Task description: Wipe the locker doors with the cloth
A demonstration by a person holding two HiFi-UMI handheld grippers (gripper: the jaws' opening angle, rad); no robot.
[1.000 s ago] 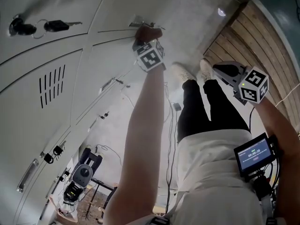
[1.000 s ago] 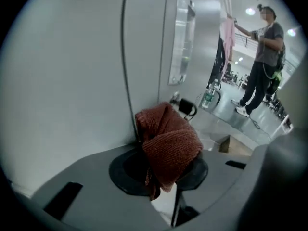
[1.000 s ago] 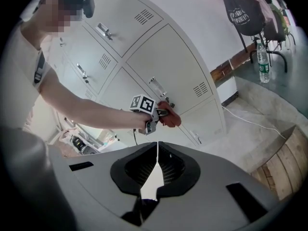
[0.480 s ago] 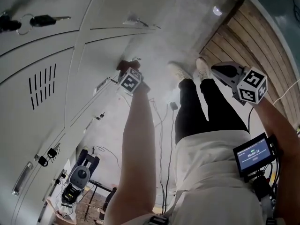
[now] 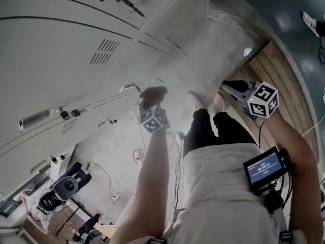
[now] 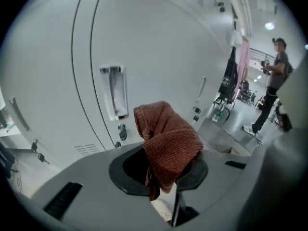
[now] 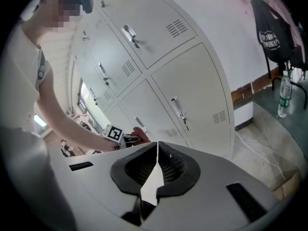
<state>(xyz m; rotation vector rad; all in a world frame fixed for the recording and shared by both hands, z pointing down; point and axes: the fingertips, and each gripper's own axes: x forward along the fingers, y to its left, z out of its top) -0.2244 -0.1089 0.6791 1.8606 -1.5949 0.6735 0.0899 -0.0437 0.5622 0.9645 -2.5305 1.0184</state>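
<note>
A rust-red knitted cloth [image 6: 166, 138] is bunched between the jaws of my left gripper [image 6: 163, 173], which is shut on it. In the head view that left gripper [image 5: 151, 97] holds the cloth [image 5: 155, 91] low by the grey locker doors [image 5: 61, 70]; whether the cloth touches a door I cannot tell. A door handle [image 6: 112, 91] and a key lock [image 6: 122, 131] lie just beyond the cloth. My right gripper [image 7: 157, 153] is shut with nothing in it, and it hangs off to the right [image 5: 228, 86], away from the lockers. From the right gripper view the left gripper [image 7: 126, 138] shows beside the lower lockers [image 7: 192, 90].
Cables [image 5: 177, 136] and a camera rig [image 5: 63, 187] lie on the concrete floor below the lockers. Wooden planking [image 5: 284, 75] borders the right. A water bottle [image 7: 285, 97] stands by the wall under a hanging black bag [image 7: 272, 32]. A person [image 6: 272, 81] stands far off.
My left gripper has carried the cloth down from the upper door edge to the lower lockers. The head view has swung, showing more doors. The right gripper has hardly moved.
</note>
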